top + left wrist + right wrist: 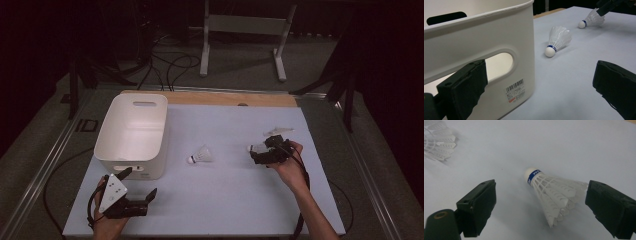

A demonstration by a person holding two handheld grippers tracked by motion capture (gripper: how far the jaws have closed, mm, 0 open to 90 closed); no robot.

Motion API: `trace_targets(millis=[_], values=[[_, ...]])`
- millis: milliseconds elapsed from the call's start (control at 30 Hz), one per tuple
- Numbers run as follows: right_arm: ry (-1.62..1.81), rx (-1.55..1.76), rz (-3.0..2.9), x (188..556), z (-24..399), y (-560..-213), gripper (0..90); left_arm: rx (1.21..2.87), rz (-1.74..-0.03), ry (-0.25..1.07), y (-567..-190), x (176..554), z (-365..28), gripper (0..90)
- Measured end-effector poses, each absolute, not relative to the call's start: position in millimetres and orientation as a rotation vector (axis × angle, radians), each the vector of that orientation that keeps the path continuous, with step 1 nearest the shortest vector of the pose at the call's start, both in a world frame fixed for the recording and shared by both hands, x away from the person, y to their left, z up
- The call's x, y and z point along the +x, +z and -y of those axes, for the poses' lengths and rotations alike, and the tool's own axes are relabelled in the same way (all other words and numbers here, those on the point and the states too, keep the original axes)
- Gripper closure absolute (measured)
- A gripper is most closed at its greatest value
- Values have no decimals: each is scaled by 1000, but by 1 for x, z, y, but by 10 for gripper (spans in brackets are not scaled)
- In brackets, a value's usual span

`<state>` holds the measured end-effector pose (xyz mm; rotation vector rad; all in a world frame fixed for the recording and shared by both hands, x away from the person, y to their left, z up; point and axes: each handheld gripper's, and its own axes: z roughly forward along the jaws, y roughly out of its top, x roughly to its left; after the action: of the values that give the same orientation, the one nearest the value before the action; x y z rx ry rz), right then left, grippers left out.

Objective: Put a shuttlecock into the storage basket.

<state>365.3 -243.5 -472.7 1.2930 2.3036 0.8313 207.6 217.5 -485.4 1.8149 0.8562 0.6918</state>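
Three shuttlecocks on bench: one (554,195) lying between spread fingers of right gripper (264,151) toward right edge, untouched; second (201,156) mid-bench; third (278,131) beyond. Left gripper (137,185) near front-left corner, fingers released, beside white bin (131,131).

1. The right gripper (541,205) has its two black jaws spread wide, one at each lower corner of the right gripper view.
2. A white shuttlecock (554,195) lies on its side between the jaws, touching neither.
3. Its rounded cork, ringed by a blue band, points away from the gripper; the feather skirt faces the camera.
4. A second shuttlecock (437,143), blurred, lies at the upper left, well apart.
5. Both rest on the pale counter (574,150).
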Motion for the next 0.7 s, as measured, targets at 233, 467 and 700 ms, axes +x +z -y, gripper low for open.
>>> trace_targets(millis=[233, 467, 700], values=[[806, 1324, -2315, 367, 245, -477, 103, 1814, -856, 691, -485, 208, -217, 3], [783, 1356, -2327, 368, 245, -480, 158, 1816, -855, 691, -485, 208, -217, 3], [771, 1333, -2336, 369, 240, -481, 330, 1818, -853, 691, -485, 208, -217, 4]])
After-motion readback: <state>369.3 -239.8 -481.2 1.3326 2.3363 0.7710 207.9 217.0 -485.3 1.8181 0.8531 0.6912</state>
